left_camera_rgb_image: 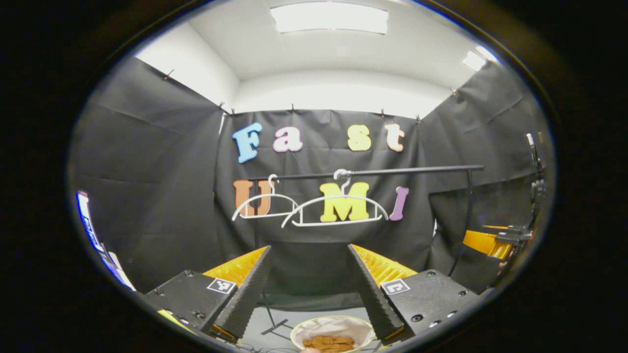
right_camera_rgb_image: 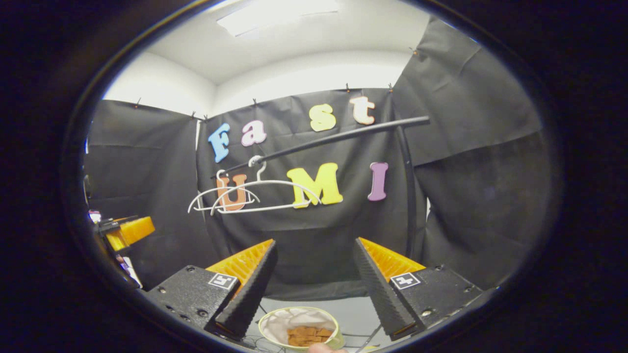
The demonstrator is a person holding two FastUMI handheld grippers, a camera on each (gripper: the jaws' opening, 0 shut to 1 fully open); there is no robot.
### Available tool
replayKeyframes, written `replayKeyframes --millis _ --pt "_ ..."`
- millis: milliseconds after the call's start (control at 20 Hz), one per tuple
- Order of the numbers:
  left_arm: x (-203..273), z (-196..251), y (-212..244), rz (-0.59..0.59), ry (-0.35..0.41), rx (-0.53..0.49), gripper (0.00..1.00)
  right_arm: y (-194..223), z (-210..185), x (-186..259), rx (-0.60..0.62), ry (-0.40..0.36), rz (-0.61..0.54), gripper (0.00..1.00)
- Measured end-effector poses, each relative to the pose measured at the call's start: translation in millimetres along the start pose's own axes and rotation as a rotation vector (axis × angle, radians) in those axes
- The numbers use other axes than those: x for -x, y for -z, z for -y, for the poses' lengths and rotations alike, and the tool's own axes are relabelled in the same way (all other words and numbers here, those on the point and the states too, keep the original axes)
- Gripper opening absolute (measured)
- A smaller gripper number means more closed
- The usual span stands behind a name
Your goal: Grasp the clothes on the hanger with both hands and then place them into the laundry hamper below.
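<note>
Below and between the spread fingers of the left tool (left_camera_rgb_image: 309,289), the laundry hamper (left_camera_rgb_image: 299,329) holds the brown clothes (left_camera_rgb_image: 328,343); it also sits under the open, empty right tool (right_camera_rgb_image: 314,287). Ahead, two bare hangers (left_camera_rgb_image: 335,212) hang on the rail (left_camera_rgb_image: 382,171). Placing looks done; what remains is likely only drawing both tools back.

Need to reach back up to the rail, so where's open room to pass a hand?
The rail is bare right of the two hangers, up to its post. Left end is crowded by overlapping hangers. The hamper below holds clothes.
</note>
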State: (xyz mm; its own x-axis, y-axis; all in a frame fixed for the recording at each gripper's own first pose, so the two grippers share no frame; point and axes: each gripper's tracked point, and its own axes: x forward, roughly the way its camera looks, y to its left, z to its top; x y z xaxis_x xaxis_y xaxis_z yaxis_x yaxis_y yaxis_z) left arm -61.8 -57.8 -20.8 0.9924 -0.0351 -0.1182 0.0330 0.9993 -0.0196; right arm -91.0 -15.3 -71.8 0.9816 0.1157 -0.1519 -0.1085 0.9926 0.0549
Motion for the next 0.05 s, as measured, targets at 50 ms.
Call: replayKeyframes --millis 50 --pt "1.0 1.3 -2.4 0.021 -0.003 0.017 0.83 -4.7 12.4 7.4 0.017 0.004 0.005 0.99"
